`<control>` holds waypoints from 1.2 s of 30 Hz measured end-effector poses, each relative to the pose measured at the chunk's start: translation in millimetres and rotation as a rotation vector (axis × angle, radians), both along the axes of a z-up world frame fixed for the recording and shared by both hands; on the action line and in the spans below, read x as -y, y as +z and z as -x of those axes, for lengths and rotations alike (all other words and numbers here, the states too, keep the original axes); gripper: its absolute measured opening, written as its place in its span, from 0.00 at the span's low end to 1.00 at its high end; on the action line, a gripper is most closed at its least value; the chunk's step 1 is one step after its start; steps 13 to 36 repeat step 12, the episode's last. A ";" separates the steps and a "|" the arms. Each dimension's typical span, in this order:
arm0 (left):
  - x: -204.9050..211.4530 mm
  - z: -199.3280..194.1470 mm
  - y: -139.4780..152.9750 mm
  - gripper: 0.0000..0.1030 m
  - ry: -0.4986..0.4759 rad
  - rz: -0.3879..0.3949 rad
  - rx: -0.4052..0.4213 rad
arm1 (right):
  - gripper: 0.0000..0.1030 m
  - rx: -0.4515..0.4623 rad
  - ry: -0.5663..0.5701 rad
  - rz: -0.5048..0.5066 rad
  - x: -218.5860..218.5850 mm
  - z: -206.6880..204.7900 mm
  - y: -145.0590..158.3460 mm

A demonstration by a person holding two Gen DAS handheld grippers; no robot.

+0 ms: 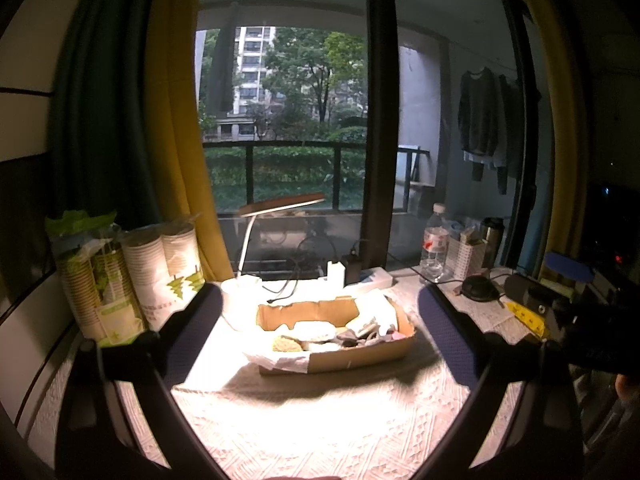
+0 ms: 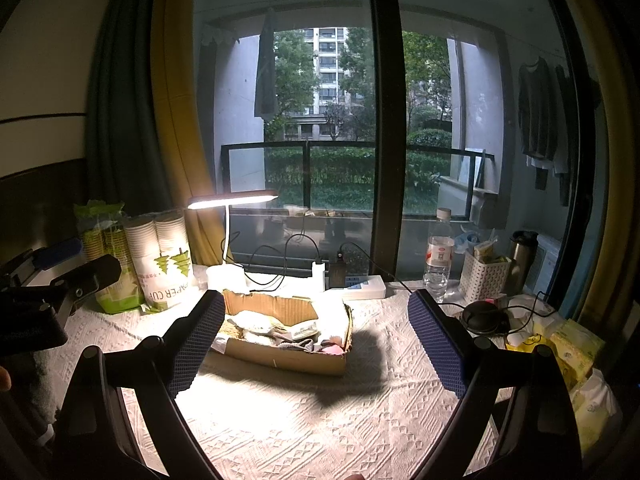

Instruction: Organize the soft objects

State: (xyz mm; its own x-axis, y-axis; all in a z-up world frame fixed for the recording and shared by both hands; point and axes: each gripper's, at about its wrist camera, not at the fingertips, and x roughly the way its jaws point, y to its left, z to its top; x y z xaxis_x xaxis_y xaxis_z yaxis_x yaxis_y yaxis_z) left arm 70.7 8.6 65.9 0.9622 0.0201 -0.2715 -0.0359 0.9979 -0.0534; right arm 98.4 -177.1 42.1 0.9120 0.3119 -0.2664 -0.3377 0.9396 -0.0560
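A shallow cardboard box (image 1: 360, 354) sits on the table in the middle of the left wrist view, filled with soft objects (image 1: 320, 334): sponges, cloths, socks, a pink piece. It also shows in the right wrist view (image 2: 288, 356), with the soft objects (image 2: 276, 330) inside. My left gripper (image 1: 320, 344) is open and empty, held above the table in front of the box. My right gripper (image 2: 316, 344) is open and empty, likewise in front of the box. Each gripper's body shows at the edge of the other's view.
A lit desk lamp (image 2: 232, 200) stands behind the box. Stacks of paper cups (image 2: 160, 264) stand at the left. A power strip (image 2: 360, 286), water bottle (image 2: 438, 256), white basket (image 2: 482, 276), flask (image 2: 522, 256) and yellow packs (image 2: 572, 352) stand at the back and right. A white patterned cloth (image 2: 320, 420) covers the table.
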 end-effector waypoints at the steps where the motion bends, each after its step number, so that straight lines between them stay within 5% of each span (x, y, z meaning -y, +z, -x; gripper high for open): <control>1: 0.1 0.2 0.0 0.96 -0.002 -0.001 0.001 | 0.92 0.000 0.000 0.000 0.0 0.3 -0.1; 36: -0.8 2.5 1.5 0.96 -0.012 -0.001 0.014 | 0.92 -0.002 0.000 0.000 0.9 1.1 -1.1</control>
